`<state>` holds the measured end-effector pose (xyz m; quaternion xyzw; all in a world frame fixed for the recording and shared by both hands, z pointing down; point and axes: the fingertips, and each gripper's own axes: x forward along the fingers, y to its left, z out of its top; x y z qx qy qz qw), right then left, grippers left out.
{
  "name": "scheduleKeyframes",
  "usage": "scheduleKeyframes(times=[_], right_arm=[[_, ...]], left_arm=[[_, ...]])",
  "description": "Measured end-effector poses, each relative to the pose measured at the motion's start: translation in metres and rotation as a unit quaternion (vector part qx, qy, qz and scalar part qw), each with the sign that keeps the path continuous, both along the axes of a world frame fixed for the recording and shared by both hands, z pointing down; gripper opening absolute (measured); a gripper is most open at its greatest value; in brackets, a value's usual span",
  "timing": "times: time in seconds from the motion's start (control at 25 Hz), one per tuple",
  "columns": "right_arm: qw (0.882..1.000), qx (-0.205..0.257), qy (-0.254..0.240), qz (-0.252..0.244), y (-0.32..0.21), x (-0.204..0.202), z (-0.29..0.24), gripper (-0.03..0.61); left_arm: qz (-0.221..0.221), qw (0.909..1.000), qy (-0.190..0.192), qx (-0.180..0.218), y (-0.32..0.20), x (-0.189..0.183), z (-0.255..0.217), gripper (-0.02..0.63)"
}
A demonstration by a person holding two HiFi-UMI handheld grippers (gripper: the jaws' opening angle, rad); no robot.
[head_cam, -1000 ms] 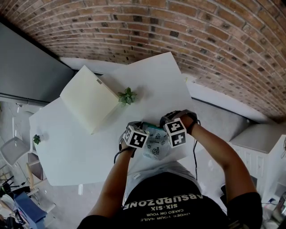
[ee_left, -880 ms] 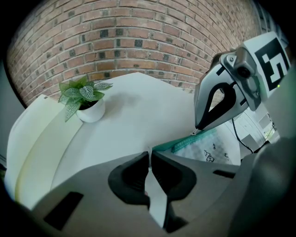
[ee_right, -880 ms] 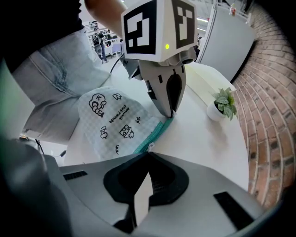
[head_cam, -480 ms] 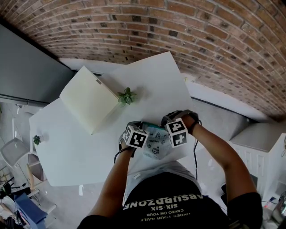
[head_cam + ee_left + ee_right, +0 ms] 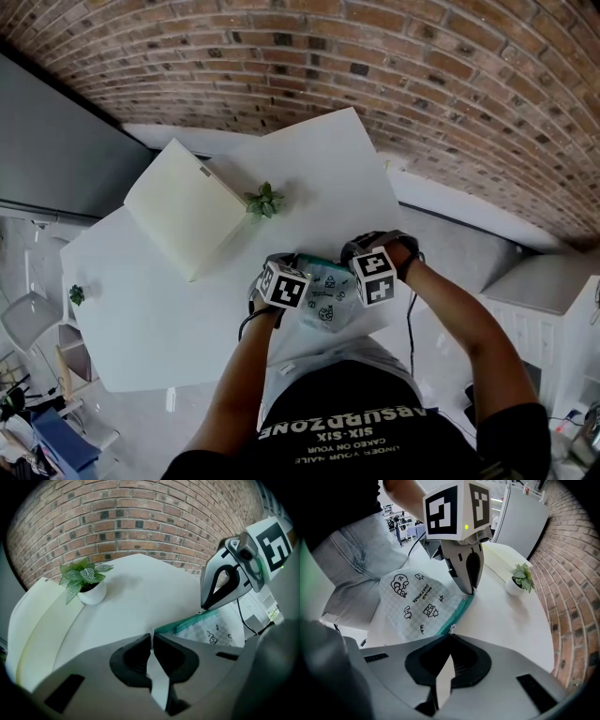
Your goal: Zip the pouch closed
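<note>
Both claws hold the pouch [image 5: 325, 298], lower centre.
The left gripper [image 5: 151, 637] clamps its teal end; the right gripper [image 5: 450, 637] pinches the zip pull [image 5: 451, 629].

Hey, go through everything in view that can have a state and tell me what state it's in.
Pouch: flat on the table, gripped at both zip ends; zipped or not, cannot tell.
Left gripper: shut on the pouch corner.
Right gripper: shut on the zip pull.
Potted plant: upright.
Cream notebook: closed, lying flat.
</note>
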<state>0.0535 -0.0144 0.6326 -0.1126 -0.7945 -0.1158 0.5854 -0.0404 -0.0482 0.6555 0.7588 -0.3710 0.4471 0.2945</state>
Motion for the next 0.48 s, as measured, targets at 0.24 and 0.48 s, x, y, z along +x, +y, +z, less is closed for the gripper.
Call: scheduleKeyframes(times=[0.24, 0.48], right_arm=[[1.000, 0.007, 0.003, 0.008, 0.003, 0.009, 0.004, 0.000], [1.000, 0.014, -0.004, 0.022, 0.004, 0.014, 0.003, 0.000]], left_arm=[[0.002, 1.0000, -0.001, 0.000, 0.001, 0.000, 0.000, 0.025], [0.005, 1.0000, -0.003, 0.002, 0.001, 0.000, 0.000, 0.025]])
